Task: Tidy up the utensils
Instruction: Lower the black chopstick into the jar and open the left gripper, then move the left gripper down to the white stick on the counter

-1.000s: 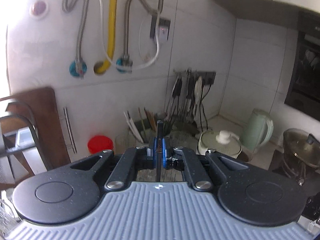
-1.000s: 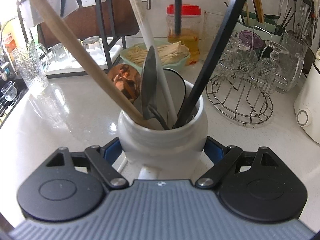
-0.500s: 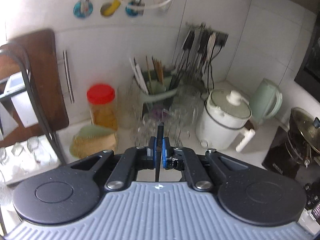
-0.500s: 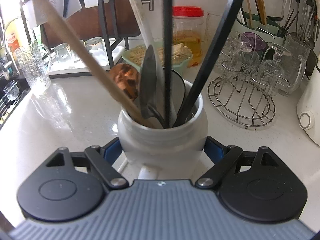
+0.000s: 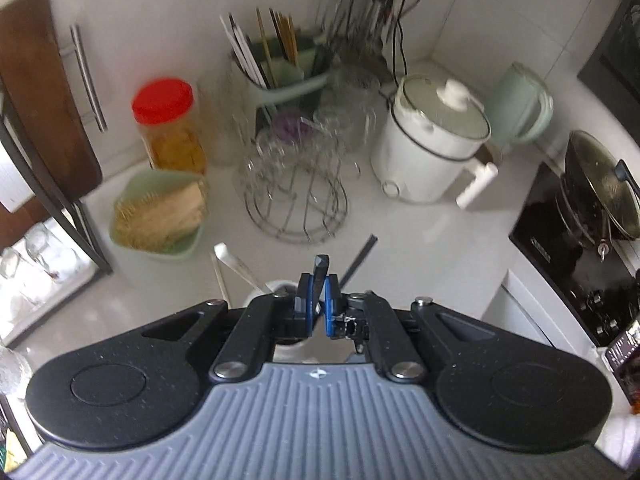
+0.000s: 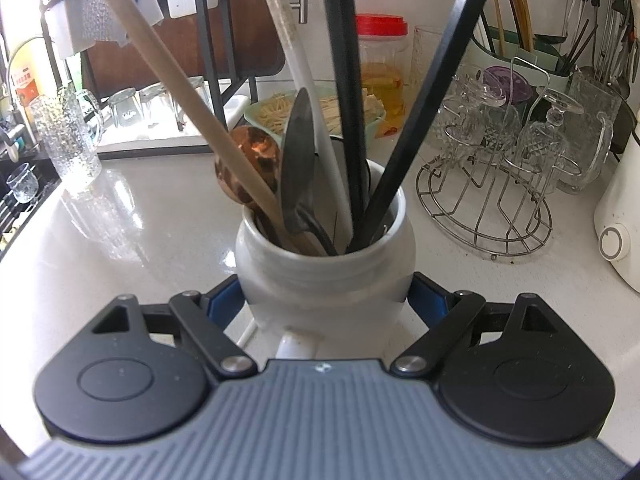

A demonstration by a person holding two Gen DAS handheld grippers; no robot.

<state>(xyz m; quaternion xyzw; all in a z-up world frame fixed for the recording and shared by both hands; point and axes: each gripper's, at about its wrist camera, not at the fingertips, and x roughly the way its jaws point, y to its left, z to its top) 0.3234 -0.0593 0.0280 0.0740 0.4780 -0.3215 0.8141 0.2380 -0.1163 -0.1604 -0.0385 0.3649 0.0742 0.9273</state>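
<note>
A white ceramic jar [image 6: 324,276] stands on the pale counter, and my right gripper [image 6: 326,300] is shut on it, blue pads against both its sides. The jar holds a wooden handle [image 6: 168,64], a white handle [image 6: 296,52], a dark metal spoon [image 6: 296,160], a copper ladle bowl [image 6: 252,152] and a slanting black handle [image 6: 436,92]. A second black handle [image 6: 344,80] stands upright in the jar. My left gripper [image 5: 317,292] is above the jar, shut on the top end of that black utensil [image 5: 321,264]. Only a sliver of the jar rim [image 5: 276,285] shows beneath it.
A wire rack of glasses [image 6: 492,184] stands right of the jar. Behind are a green bowl of noodles [image 5: 160,216], a red-lidded jar [image 5: 170,124] and a chopstick holder [image 5: 276,68]. A white cooker [image 5: 432,144], a kettle [image 5: 520,104] and a stove pan [image 5: 600,184] sit right.
My left gripper tipped downward and sank with the black utensil; in the right wrist view its handle came down from above into the jar. The right gripper stayed still.
</note>
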